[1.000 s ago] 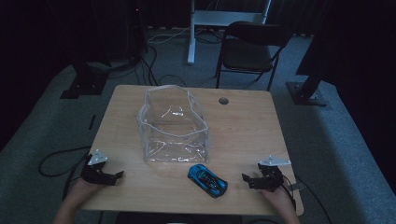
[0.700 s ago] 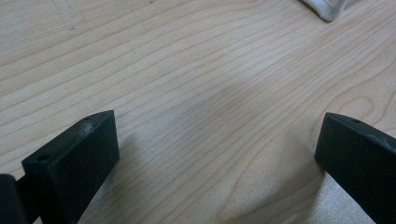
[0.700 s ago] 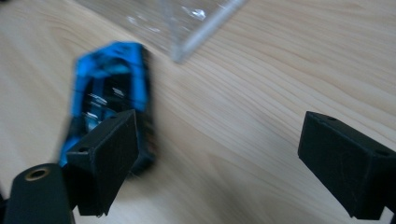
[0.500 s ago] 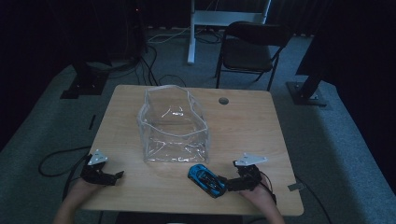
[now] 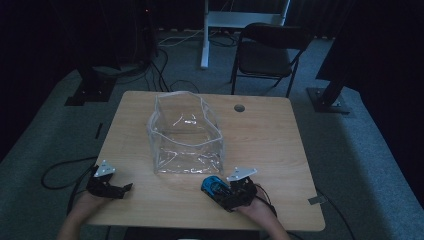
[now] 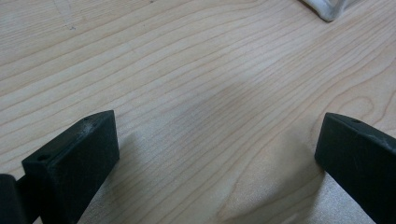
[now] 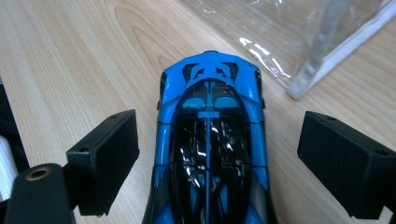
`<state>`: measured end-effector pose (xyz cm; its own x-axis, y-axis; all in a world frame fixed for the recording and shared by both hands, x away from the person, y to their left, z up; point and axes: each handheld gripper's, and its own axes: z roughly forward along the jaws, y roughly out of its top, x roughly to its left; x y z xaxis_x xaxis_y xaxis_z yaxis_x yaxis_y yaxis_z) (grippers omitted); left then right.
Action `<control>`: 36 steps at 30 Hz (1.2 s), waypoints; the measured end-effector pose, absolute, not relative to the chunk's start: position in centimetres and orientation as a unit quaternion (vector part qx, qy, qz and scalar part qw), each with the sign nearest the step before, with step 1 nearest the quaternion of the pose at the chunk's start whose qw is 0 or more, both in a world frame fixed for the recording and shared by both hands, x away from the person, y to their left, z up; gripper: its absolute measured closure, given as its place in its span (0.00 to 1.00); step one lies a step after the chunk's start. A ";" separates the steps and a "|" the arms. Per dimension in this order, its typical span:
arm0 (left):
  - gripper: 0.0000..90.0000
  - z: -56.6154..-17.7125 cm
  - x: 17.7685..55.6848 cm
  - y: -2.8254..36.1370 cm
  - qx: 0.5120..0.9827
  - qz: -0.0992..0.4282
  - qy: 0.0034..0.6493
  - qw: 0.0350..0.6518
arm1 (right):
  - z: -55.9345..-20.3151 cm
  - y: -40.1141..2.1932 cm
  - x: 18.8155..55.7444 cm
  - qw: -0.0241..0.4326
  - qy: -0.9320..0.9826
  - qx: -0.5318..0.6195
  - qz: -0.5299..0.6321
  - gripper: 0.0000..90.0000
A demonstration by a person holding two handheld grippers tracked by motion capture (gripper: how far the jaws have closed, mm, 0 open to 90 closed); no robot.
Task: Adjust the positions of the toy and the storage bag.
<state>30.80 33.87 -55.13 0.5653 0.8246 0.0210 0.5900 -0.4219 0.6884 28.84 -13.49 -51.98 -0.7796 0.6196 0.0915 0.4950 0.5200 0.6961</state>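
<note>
At the desk's [image 5: 280, 150] near left corner the left tool [image 5: 117, 189] rests where it was a second ago, jaws spread wide over bare wood. The clear bag [image 5: 186, 135] stands mid-desk, unmoved. The blue toy car [image 5: 212, 186] lies just before the bag's near right corner; the right tool [image 5: 223, 194] has slid leftward and now straddles it, jaws released, neither touching

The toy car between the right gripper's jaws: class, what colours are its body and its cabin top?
Toy car: bright blue body, glossy black cabin top. Clearest in the right gripper view.
</note>
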 end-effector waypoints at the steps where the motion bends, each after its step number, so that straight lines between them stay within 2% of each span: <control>1: 0.00 -55.1 30.8 33.9 0.824 0.181 0.429 0.323 | -52.2 -13.3 28.9 0.080 0.870 0.320 0.367 0.13; 10: 0.00 -55.1 30.8 33.9 0.823 0.181 0.429 0.323 | -53.4 -12.3 29.1 0.103 0.884 0.312 0.333 0.15; 14: 0.00 -55.1 30.8 33.9 0.823 0.181 0.430 0.323 | -53.7 -12.0 29.0 0.108 0.888 0.306 0.326 0.19; 15: 0.00 -55.1 30.8 33.9 0.823 0.181 0.430 0.323 | -53.8 -11.9 29.0 0.103 0.890 0.302 0.324 0.23; 18: 0.00 -55.1 30.8 33.9 0.823 0.181 0.430 0.323 | -54.1 -11.8 29.1 0.097 0.892 0.304 0.319 0.25; 27: 0.00 -55.1 30.8 33.9 0.823 0.182 0.430 0.324 | -54.0 -11.8 28.9 0.106 0.892 0.306 0.315 0.28; 36: 0.00 -55.1 30.8 33.9 0.823 0.182 0.429 0.323 | -53.9 -12.0 29.0 0.097 0.886 0.318 0.322 0.28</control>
<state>30.80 33.87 -55.13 0.5652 0.8247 0.0211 0.5898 -0.4219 0.6886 28.97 -12.02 -53.88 -0.7786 0.6266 0.0337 0.5022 0.5899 0.6324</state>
